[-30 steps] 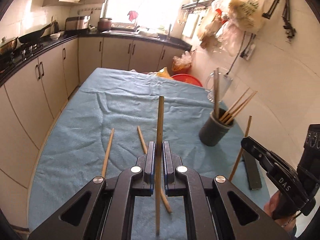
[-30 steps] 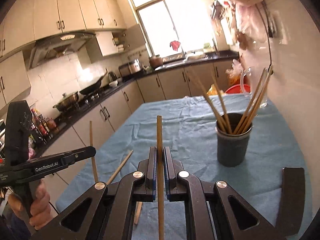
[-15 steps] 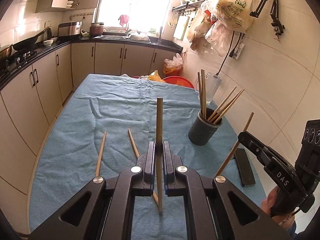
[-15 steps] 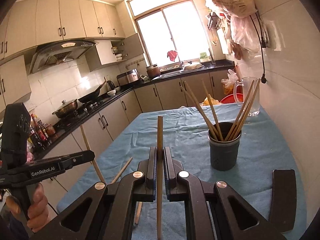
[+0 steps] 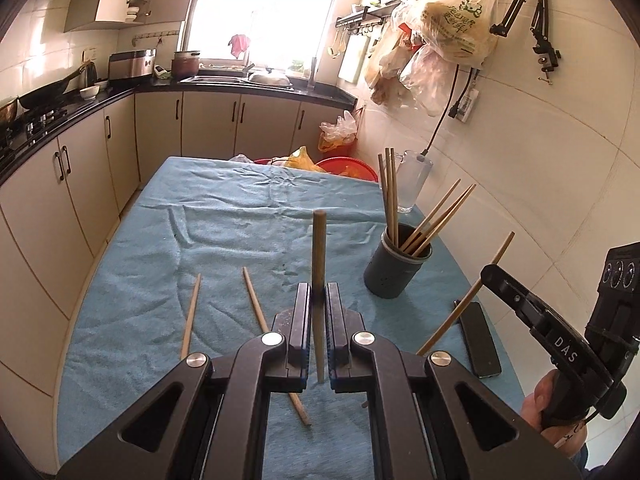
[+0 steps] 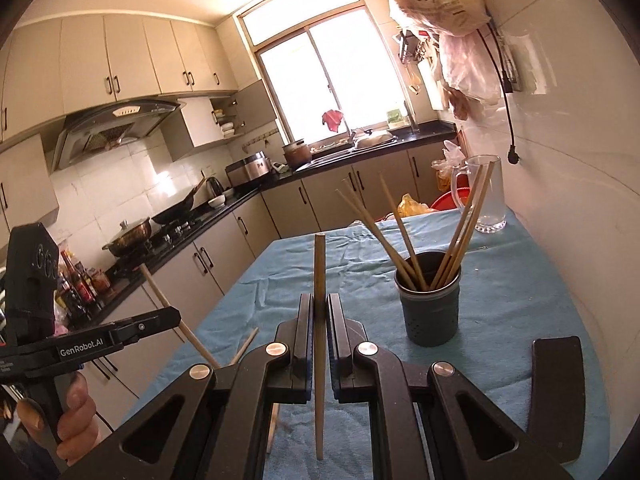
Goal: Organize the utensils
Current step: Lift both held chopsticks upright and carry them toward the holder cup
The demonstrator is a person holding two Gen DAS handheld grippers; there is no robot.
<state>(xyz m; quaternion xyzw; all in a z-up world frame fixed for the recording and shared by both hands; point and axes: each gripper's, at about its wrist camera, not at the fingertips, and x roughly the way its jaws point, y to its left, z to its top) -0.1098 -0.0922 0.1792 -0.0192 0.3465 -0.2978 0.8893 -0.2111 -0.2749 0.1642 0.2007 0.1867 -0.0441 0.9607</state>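
Phone (image 5: pixel 479 339), glass jug (image 5: pixel 412 182), perhaps empty

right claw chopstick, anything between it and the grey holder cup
Nothing visible blocks it. The right claw is shut on its chopstick, and only bare blue cloth lies between it and the grey holder cup. The chopsticks already in the cup fan outward, leaving a gap at the middle.

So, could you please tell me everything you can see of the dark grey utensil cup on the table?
The utensil cup is a dark grey, matte cylinder, plastic by the look of it, with small holes dotted low on its wall and a paler band just below the rim. It stands upright on the blue cloth near the tiled wall, apart from both grippers. Several wooden chopsticks stand inside it, leaning outward against its rim to both sides. A clear glass mug stands behind it, and a dark phone lies on the cloth nearer the camera.
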